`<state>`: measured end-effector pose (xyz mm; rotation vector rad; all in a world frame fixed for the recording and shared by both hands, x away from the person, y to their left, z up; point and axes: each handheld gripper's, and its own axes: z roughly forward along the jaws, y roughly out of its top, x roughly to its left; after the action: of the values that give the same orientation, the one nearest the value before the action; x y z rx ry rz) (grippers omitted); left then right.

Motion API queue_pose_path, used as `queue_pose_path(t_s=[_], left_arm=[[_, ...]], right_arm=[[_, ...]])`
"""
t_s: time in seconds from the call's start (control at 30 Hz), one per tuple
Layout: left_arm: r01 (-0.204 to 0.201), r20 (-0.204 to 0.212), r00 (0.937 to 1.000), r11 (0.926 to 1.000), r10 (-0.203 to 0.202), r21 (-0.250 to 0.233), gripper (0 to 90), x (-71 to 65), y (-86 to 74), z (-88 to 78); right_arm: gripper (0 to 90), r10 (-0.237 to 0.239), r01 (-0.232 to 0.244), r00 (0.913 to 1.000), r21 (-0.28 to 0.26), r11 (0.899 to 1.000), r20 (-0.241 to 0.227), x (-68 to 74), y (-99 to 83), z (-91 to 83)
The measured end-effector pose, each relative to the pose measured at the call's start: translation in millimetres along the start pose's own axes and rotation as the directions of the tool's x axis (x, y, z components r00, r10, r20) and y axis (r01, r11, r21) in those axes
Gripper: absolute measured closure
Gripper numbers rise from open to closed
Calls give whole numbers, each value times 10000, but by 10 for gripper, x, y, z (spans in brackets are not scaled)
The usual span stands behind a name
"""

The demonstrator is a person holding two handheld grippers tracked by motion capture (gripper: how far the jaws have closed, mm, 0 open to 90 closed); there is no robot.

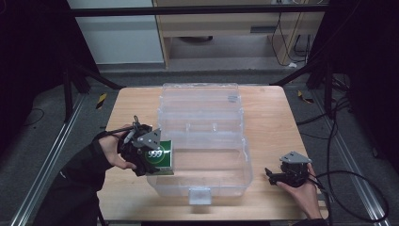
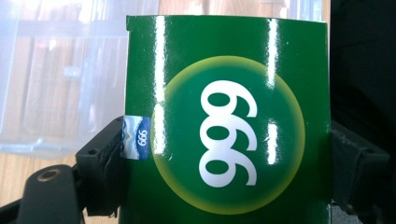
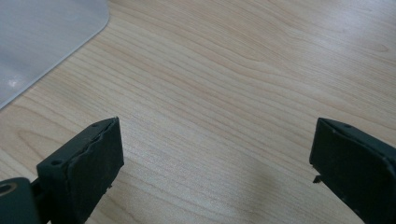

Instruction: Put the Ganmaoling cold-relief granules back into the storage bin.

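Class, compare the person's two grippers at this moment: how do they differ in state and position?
The left gripper is shut on the green box, its pads pressing the box's sides; the right gripper is open, holding nothing. The left gripper hangs at the clear plastic bin's left edge; the right gripper sits low over the bare wooden table, to the right of the bin and apart from it. Both are hand-held, with black jaws.

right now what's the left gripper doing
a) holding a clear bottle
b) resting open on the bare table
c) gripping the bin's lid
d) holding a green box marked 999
d: in the left gripper view the jaws of the left gripper press both sides of the green box printed with 999, and the high view shows it at the left edge of the clear plastic bin.
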<state>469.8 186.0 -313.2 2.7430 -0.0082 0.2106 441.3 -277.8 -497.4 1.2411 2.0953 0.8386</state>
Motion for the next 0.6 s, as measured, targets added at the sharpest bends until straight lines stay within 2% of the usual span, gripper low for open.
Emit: queue_pose_path(t_s=[0.33, 0.6], left_arm=[[-195, 139, 9997, 9998, 195, 16, 147, 19, 99, 111], [-204, 261, 9995, 9998, 202, 55, 147, 28, 90, 219]], right_arm=[[32, -27, 27, 10000, 23, 10000, -38, 3, -1, 3], [32, -66, 67, 10000, 70, 10000, -66, 3, -2, 5]])
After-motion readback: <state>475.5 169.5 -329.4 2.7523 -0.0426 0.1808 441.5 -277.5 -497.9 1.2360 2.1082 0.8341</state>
